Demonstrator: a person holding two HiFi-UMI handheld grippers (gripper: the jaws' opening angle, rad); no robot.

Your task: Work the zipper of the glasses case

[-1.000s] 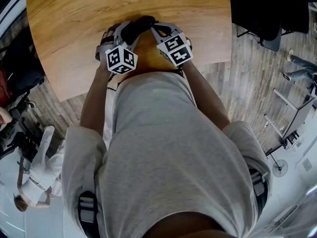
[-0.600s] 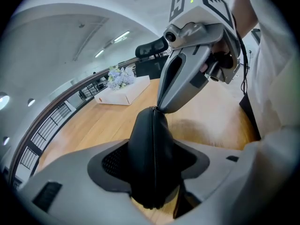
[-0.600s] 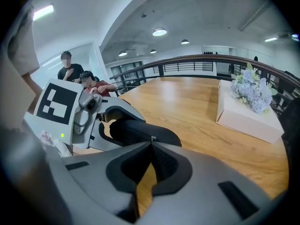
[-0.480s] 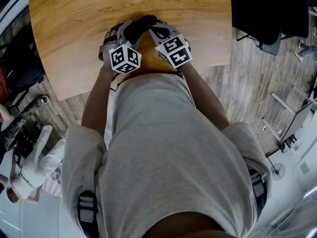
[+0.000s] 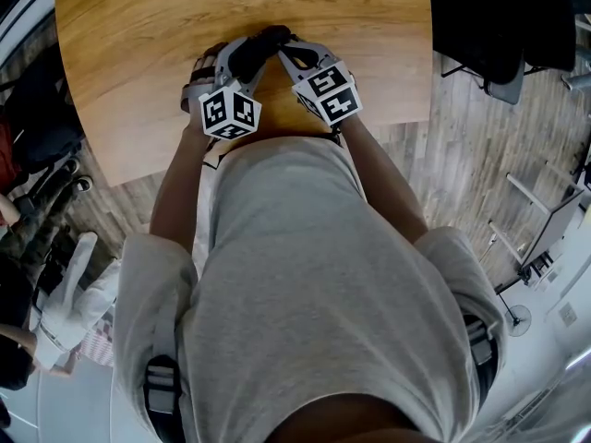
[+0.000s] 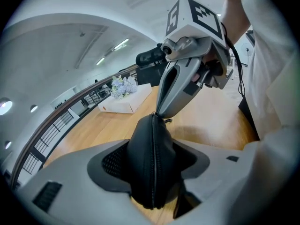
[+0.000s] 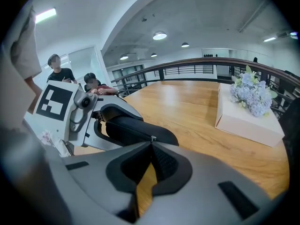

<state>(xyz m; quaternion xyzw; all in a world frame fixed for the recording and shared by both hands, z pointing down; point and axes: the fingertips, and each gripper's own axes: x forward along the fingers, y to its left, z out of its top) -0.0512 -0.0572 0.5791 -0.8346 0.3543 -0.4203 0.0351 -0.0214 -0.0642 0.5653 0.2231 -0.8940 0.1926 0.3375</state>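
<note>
Near the middle of a wooden table's near edge, a person's two grippers meet on a black, soft-looking glasses case. The left gripper stands wide, clamped across the case's body. The right gripper is closed, pinching the small metal zipper pull at the case's end. Compared with a second ago, case and grippers sit in the same spot. Only the left gripper view shows the zipper seam running shut down the case. Only the right gripper view shows two people beyond the table.
</note>
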